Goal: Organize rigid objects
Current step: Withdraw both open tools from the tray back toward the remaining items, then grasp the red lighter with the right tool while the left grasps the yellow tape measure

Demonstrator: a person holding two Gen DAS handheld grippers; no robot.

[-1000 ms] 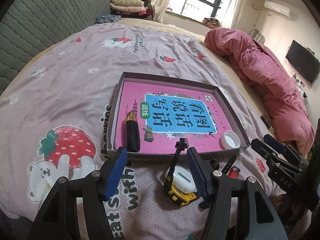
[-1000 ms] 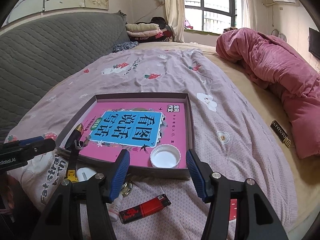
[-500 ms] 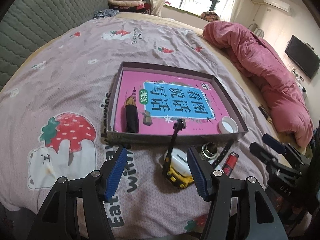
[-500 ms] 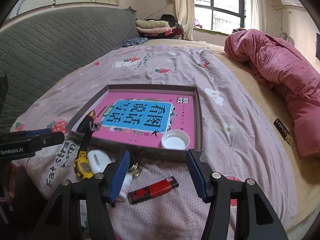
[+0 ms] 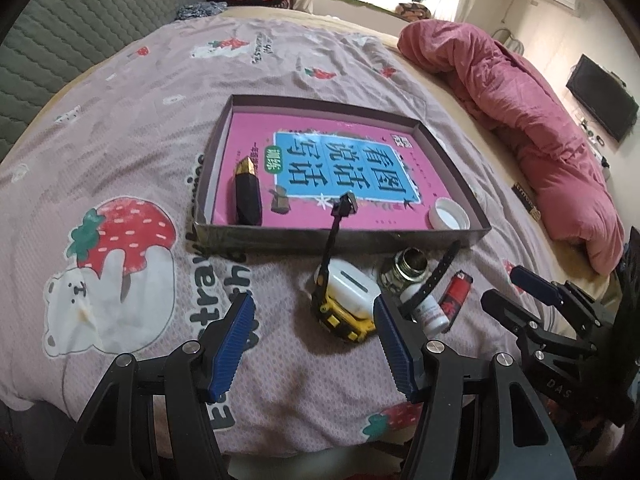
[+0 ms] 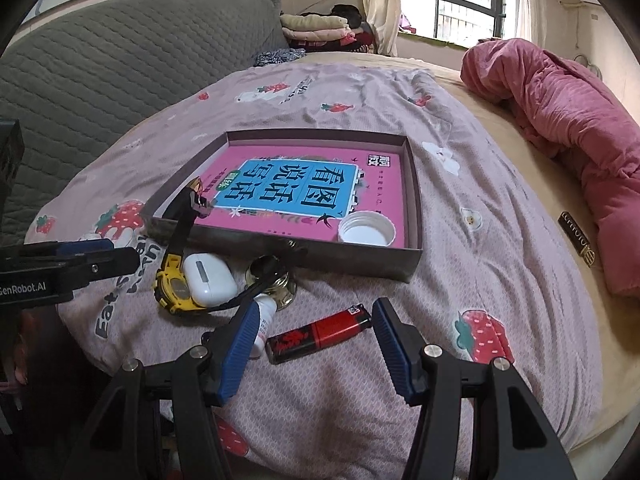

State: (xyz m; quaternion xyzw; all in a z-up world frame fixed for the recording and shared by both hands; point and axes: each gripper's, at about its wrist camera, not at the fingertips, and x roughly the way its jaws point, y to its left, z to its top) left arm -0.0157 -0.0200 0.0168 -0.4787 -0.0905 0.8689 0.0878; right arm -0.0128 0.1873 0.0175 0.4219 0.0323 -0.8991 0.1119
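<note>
Your right tongs (image 6: 314,344) and left tongs (image 5: 314,340) gape wide, empty. The red plastic lighter (image 6: 318,334) lies on the bed's near edge, outside the shallow cardboard tray (image 6: 414,204); soft bedding could let it slip away.

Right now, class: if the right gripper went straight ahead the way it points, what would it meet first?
Most likely the red lighter, lying on the bedspread just ahead of the open right gripper, between its fingertips. Depth is uncertain; if it passed above, the tray's near wall comes next.
</note>
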